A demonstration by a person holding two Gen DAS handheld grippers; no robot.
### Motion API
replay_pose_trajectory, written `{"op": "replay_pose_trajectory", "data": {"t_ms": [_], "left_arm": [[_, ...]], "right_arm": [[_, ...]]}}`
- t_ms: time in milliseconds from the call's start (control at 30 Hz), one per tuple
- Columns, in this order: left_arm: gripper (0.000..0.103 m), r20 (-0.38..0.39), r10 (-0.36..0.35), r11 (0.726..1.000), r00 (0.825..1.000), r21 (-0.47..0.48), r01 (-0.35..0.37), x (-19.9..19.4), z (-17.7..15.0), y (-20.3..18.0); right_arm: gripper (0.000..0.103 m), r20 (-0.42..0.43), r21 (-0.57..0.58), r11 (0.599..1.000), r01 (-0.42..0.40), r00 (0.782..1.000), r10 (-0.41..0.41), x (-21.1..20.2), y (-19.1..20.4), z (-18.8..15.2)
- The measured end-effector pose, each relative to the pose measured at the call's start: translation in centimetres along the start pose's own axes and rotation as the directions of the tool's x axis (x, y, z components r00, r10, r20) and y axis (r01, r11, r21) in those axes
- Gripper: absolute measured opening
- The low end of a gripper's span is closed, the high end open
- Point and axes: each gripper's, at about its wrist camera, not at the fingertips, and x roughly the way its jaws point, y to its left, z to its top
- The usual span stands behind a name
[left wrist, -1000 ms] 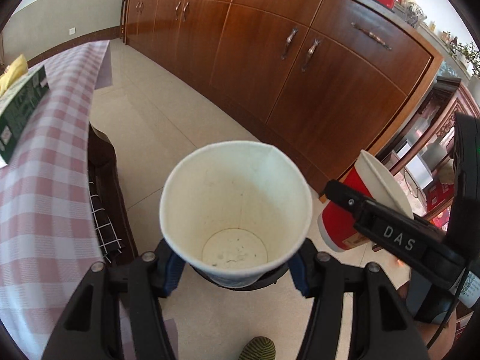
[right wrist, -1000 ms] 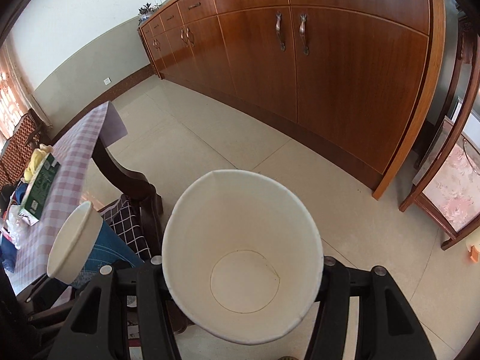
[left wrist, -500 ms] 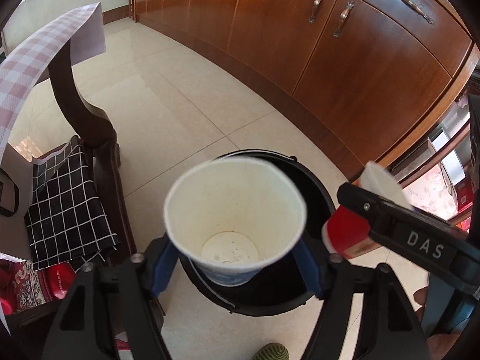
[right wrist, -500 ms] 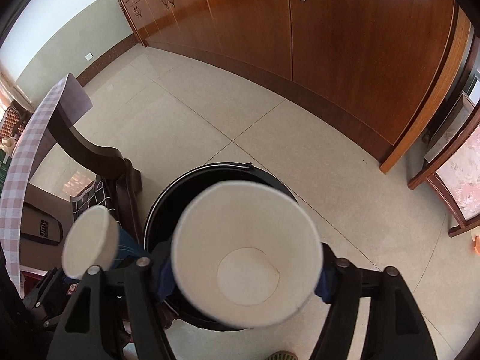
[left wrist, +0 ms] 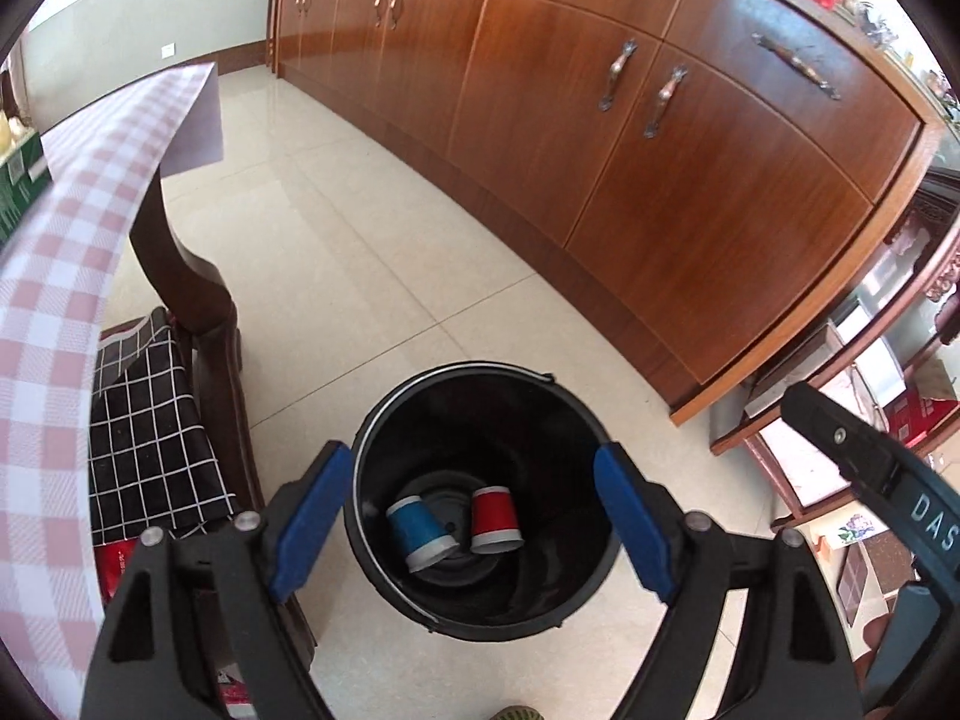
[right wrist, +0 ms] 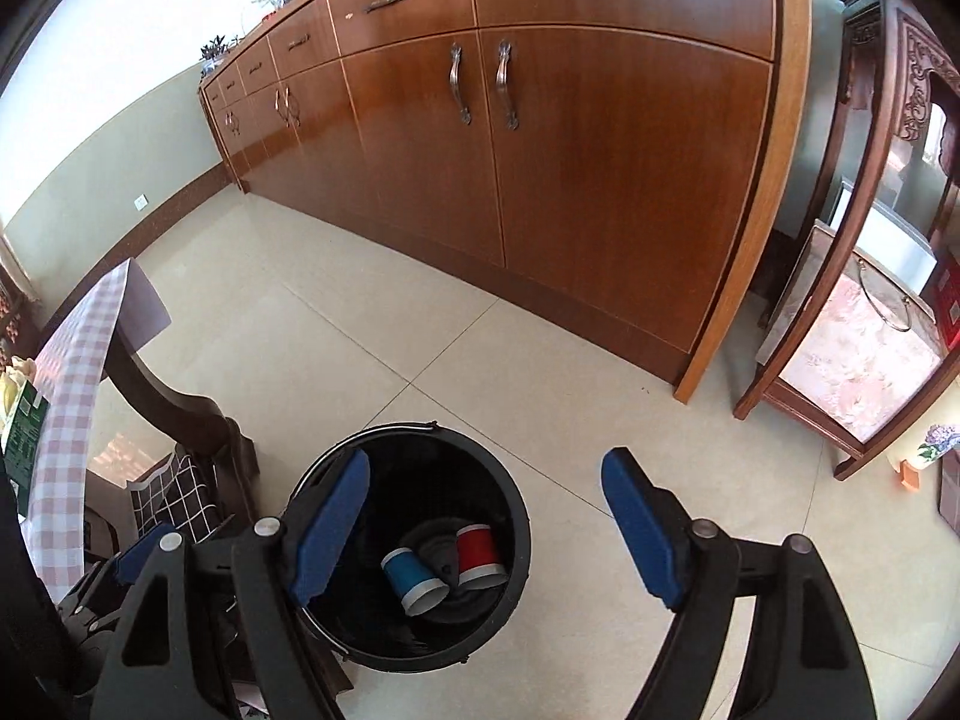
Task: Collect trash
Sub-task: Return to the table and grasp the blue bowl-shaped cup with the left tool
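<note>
A black bin stands on the tiled floor; in the right wrist view its rim shows too. A blue paper cup and a red paper cup lie on their sides at its bottom. My left gripper is open and empty, above the bin. My right gripper is open and empty, above the bin's right side. A finger of the right gripper shows at the right of the left wrist view.
A table with a pink checked cloth and a dark wooden chair with a black grid cushion stand left of the bin. Long brown cabinets run along the far side. A carved wooden shelf unit stands at right.
Both grippers opened and let go of their cups. The blue and red cups now lie in the bin. Both cameras have tilted up from the bin.
</note>
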Motion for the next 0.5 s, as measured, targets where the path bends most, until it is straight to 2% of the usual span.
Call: {"op": "replay_pose_trajectory", "data": {"t_ms": [133,267,500], "left_arm": [[0.084,0.037,-0.021,1.0,0.999,0.005,0.021,-2.8,0.3,-0.1],[0.084,0.089,-0.033,0.999,0.995,0.014,0.032,-6.3,0.3,0.3],[0.084,0.169,0.008,1.0,0.986,-0.019,-0.005,-12.4,-0.6,4.0]], "right_arm": [[0.082,0.028,0.012,1.0,0.001,1.0,-0.002,-2.9,-0.3,-0.8],[0.082,0.053,0.031,0.999,-0.035,0.998,0.033,-5.5,-0.2,-1.5],[0.082,0.096,-0.025,0.992,-0.125,0.987,0.127,-9.9,3.6,-2.7]]}}
